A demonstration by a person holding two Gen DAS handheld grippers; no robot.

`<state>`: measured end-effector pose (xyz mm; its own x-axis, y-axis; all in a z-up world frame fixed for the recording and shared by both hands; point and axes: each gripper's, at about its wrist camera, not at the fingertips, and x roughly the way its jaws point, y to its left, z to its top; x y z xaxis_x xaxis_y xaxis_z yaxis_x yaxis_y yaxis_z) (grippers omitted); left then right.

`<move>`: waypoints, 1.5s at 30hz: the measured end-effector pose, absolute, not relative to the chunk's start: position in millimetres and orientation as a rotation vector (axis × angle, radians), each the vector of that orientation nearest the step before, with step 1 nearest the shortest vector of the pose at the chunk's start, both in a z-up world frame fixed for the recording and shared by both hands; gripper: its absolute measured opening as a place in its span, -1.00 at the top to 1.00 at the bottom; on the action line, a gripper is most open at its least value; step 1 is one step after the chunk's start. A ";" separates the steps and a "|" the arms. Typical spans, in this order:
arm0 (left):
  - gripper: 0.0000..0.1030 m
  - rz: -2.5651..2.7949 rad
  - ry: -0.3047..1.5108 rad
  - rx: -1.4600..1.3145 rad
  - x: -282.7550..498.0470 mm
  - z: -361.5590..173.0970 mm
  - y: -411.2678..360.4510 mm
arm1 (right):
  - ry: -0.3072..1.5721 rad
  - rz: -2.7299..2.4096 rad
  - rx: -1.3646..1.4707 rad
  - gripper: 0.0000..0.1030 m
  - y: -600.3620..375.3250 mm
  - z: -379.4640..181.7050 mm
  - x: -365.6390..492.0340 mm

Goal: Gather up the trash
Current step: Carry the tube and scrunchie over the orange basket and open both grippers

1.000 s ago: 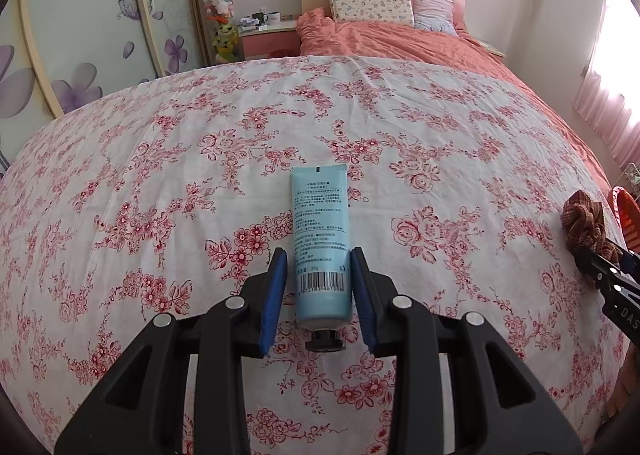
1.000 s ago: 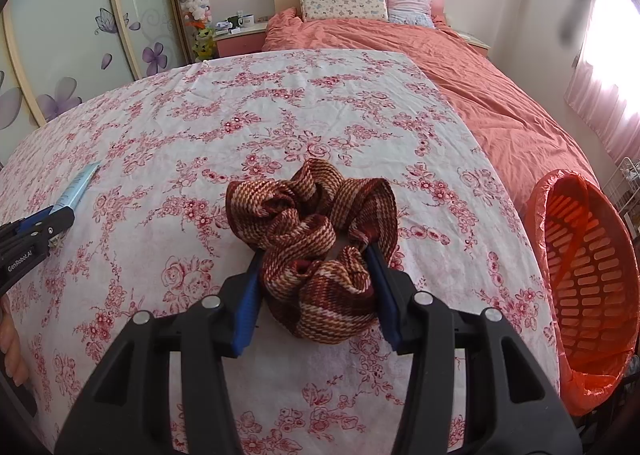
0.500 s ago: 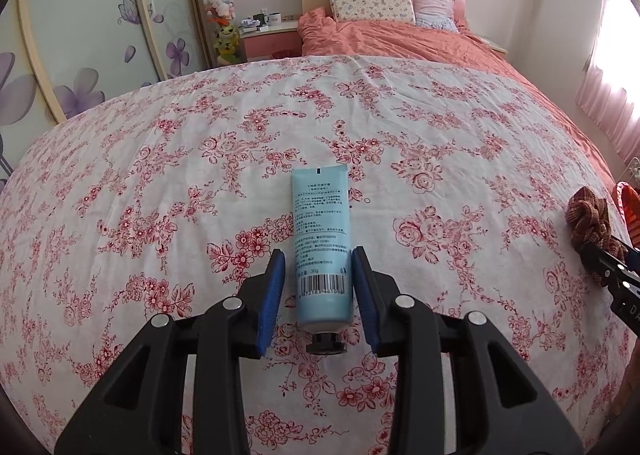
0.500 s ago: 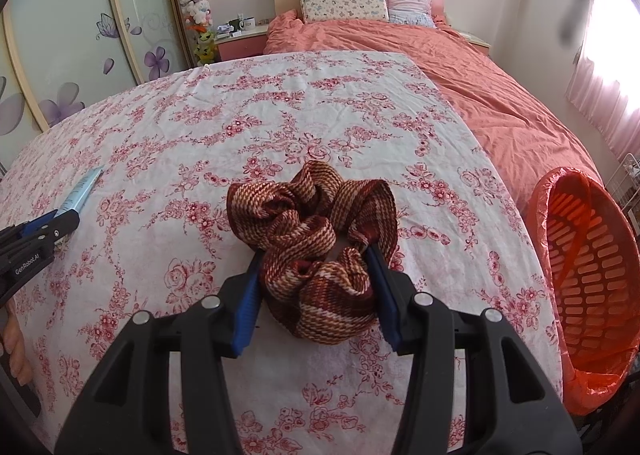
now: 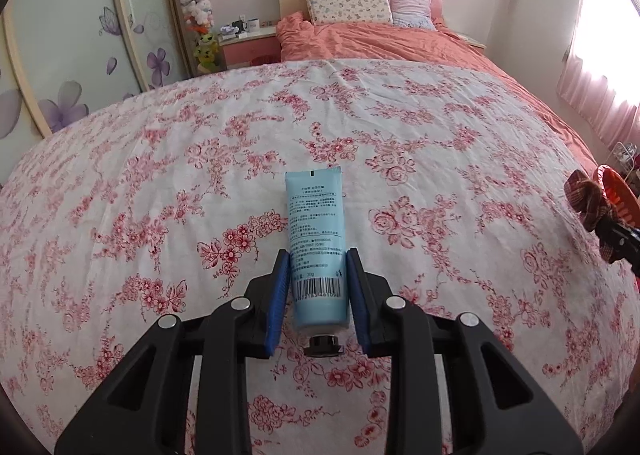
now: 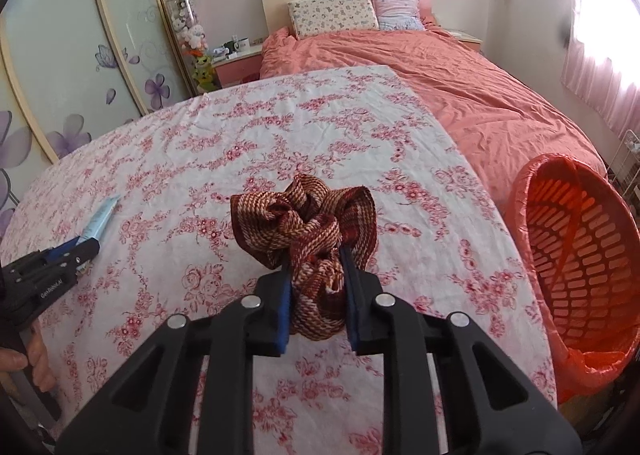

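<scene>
Left gripper: the left gripper (image 5: pixel 318 289) points down at a floral cloth (image 5: pixel 400 127); its blue pads are closing on a pale blue tube (image 5: pixel 316 239), touching both its sides near the capped end.
Tube: it lies flat on the cloth, black cap toward the camera, crimped end pointing away.
Right gripper: the right gripper (image 6: pixel 316 299) is closing, its pads squeezing the lower folds of a brown and cream woven scrunchie (image 6: pixel 306 223), which bunches above the fingertips.
Only in the left view: the tube's printed back and barcode; the scrunchie (image 5: pixel 588 203) shows small at the right edge.
Only in the right view: an orange slatted basket (image 6: pixel 580 255) lined with an orange bag, just off the cloth's right edge; a hand (image 6: pixel 24 359) holding the left gripper (image 6: pixel 86 247) at far left, with the tube (image 6: pixel 102 217) seen edge-on.
Surface: white cloth with red roses, spread over a bed.
Room: salmon quilt (image 6: pixel 460 87), two pillows, pale headboard, wardrobe doors with purple flowers, pink curtains at a bright window.
</scene>
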<state>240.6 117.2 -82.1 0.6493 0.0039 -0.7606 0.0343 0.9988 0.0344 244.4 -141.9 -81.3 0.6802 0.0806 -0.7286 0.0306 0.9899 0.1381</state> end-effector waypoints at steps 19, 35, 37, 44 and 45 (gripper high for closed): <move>0.43 -0.260 0.727 0.111 197.4 1.6 -26.1 | 0.647 -0.141 0.276 0.58 -263.1 -10.2 163.2; 0.43 -0.526 0.699 0.177 174.6 10.9 -172.8 | 0.564 -0.271 0.373 0.58 -380.2 -0.4 121.5; 0.43 -0.557 0.704 0.186 176.6 6.7 -193.3 | 0.566 -0.281 0.381 0.58 -391.0 -5.1 121.8; 0.43 -0.614 0.745 0.188 195.8 -13.2 -241.0 | 0.580 -0.298 0.441 0.58 -430.9 -25.1 136.2; 0.43 -0.617 0.752 0.188 199.2 -15.5 -244.6 | 0.582 -0.297 0.448 0.57 -433.8 -27.5 137.9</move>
<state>199.2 -244.6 -15.5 0.5648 -0.4557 -0.6880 0.5858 0.8086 -0.0547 137.9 -433.8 -27.5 0.7973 -0.1435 -0.5863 0.3909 0.8628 0.3204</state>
